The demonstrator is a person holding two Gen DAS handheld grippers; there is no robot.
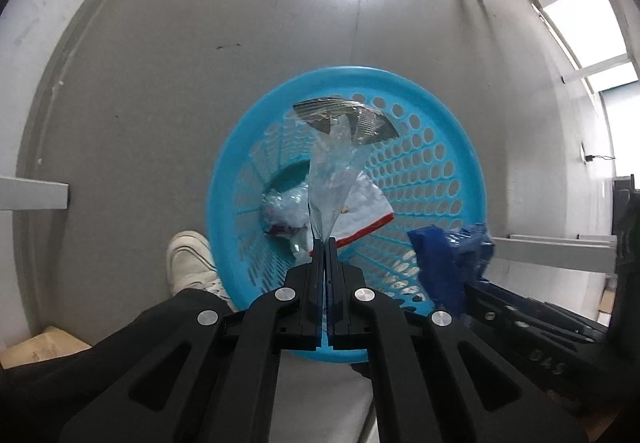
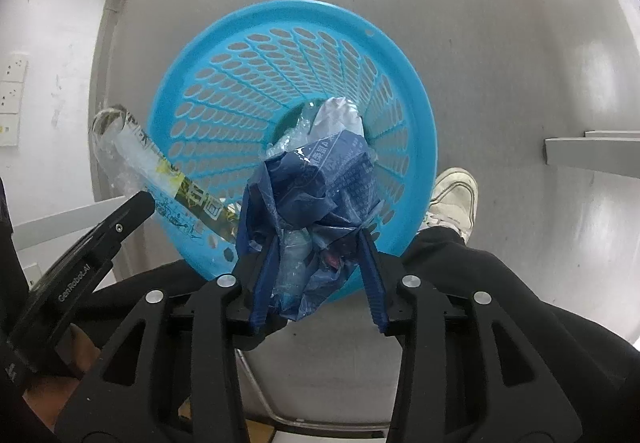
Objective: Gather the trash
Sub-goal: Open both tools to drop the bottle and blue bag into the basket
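A blue perforated basket (image 1: pixel 440 171) stands on the grey floor, with wrappers lying at its bottom (image 1: pixel 360 211). My left gripper (image 1: pixel 325 243) is shut on a clear plastic wrapper (image 1: pixel 336 163) with a dark striped end, held over the basket. In the right wrist view my right gripper (image 2: pixel 318 239) holds a crumpled dark blue plastic bag (image 2: pixel 316 179) between its part-closed fingers above the basket (image 2: pixel 240 55). The blue bag also shows in the left wrist view (image 1: pixel 444 263). The left gripper's body (image 2: pixel 92 243) and its clear wrapper (image 2: pixel 160 167) show at the left.
A person's white shoe (image 1: pixel 192 263) and black trouser leg stand beside the basket; the shoe also shows in the right wrist view (image 2: pixel 456 199). Grey metal table legs (image 1: pixel 36 195) stand at the left and right (image 2: pixel 592 155). A white wall with sockets (image 2: pixel 12 91) runs along one side.
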